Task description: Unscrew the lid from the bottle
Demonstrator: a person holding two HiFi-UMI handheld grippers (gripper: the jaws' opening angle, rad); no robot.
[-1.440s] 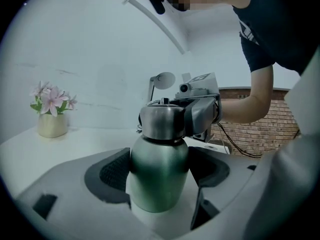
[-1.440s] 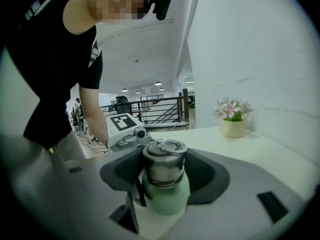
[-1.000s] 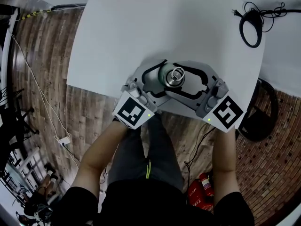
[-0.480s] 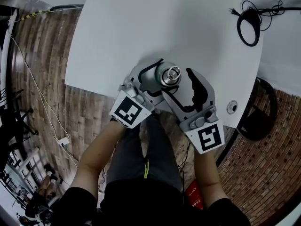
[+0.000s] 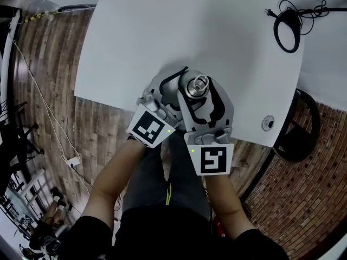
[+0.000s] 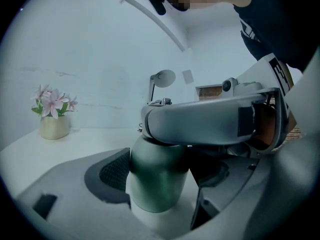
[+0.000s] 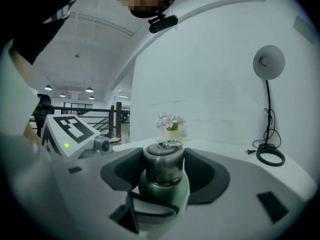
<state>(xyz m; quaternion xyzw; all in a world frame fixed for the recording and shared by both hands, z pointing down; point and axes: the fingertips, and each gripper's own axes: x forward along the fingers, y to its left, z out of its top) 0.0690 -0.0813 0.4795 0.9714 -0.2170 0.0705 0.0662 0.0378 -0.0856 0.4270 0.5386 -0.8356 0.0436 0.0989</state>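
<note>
Bottle upright, clamped in my left gripper; my right gripper, level with the lid, has just closed its jaws onto it.

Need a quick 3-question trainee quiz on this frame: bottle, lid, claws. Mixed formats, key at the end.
1. True or false: the lid lies on the table beside the bottle.
2. What does the left claw grip? A) the bottle's green body B) the flower pot C) the cable
3. Fill in: the right claw is closed on the ____.

Key
1. False: the lid sits on top of the bottle.
2. A
3. lid; the right claw's jaws have just been closing, with the lid between them.
</note>
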